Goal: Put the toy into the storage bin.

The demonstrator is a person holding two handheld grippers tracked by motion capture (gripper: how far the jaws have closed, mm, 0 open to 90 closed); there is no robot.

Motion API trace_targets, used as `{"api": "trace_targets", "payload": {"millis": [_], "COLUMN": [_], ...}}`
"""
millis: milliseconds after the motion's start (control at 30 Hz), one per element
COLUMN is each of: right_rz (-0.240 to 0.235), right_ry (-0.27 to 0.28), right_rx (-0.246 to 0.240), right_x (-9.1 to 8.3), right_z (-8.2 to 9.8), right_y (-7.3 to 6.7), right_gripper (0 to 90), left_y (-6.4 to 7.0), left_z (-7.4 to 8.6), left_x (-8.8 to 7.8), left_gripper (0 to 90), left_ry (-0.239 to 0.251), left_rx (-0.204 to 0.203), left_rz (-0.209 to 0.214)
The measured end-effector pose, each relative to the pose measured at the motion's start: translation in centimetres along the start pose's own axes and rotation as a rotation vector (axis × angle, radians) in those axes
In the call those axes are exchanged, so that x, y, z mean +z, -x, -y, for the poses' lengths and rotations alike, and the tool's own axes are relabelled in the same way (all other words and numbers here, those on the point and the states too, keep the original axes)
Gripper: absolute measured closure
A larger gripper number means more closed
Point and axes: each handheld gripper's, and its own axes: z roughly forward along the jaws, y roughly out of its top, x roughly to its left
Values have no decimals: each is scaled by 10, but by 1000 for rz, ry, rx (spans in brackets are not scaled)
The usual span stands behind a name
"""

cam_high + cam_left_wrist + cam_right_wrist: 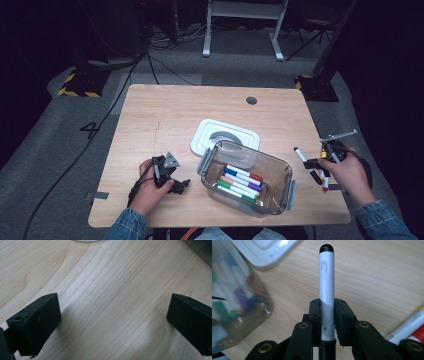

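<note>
A clear plastic container point(278, 170) holds several coloured markers point(240, 182) near the table's front. Its white lid point(225, 137) lies flat just behind it. My right gripper point(316, 166) is to the right of the container, shut on a white marker with a black cap point(303, 157). In the right gripper view the pads point(315, 312) clamp this marker point(326, 280) around its lower barrel, above the wood, and the marker points away from the gripper point(327, 307). My left gripper point(175, 181) rests on the table left of the container. Its jaws stand wide open point(113, 320) over bare wood.
Loose markers lie by my right hand, one with a red cap point(325, 186), also at the corner of the right gripper view point(409, 327). The table point(165, 115) has a cable hole point(251, 100) at the back. The container's wall point(234, 302) is close on the left of the held marker.
</note>
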Motion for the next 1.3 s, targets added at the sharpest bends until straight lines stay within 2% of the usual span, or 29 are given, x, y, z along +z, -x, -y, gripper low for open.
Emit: {"api": "trace_targets", "payload": {"millis": [267, 300, 500, 667, 867, 900, 933, 967, 1000, 1200, 1267, 1300], "right_rz": [-29, -36, -77, -110, -185, -185, -206, -206, -226, -276, -282, -297], "right_ry": [53, 60, 109, 126, 141, 141, 138, 138, 131, 100, 92, 77], "right_rx": [-75, -89, -119, -153, -206, -206, -232, -232, -258, -335, -345, -362], "right_x": [-20, -24, -34, -41, -43, -43, -42, -42, -41, -34, -33, -28], "right_z": [-22, -27, -39, -45, -48, -48, -48, -48, -50, -56, -56, -58], "right_y": [-22, -28, -42, -58, -83, -83, -93, -93, -103, -132, -136, -144], "right_gripper": [772, 772, 772, 772, 772, 772, 772, 772, 772, 772, 772, 772], "left_y": [0, 0, 0, 0, 0, 0, 0, 0, 0, 0, 0, 0], "left_z": [0, 0, 0, 0, 0, 0, 0, 0, 0, 0, 0, 0], "left_x": [0, 0, 0, 0, 0, 0, 0, 0, 0, 0, 0, 0], "left_gripper": [0, 0, 0, 0, 0, 0, 0, 0, 0, 0, 0, 0], "left_ry": [0, 0, 0, 0, 0, 0, 0, 0, 0, 0, 0, 0], "left_rx": [0, 0, 0, 0, 0, 0, 0, 0, 0, 0, 0, 0], "left_rz": [0, 0, 0, 0, 0, 0, 0, 0, 0, 0, 0, 0]}}
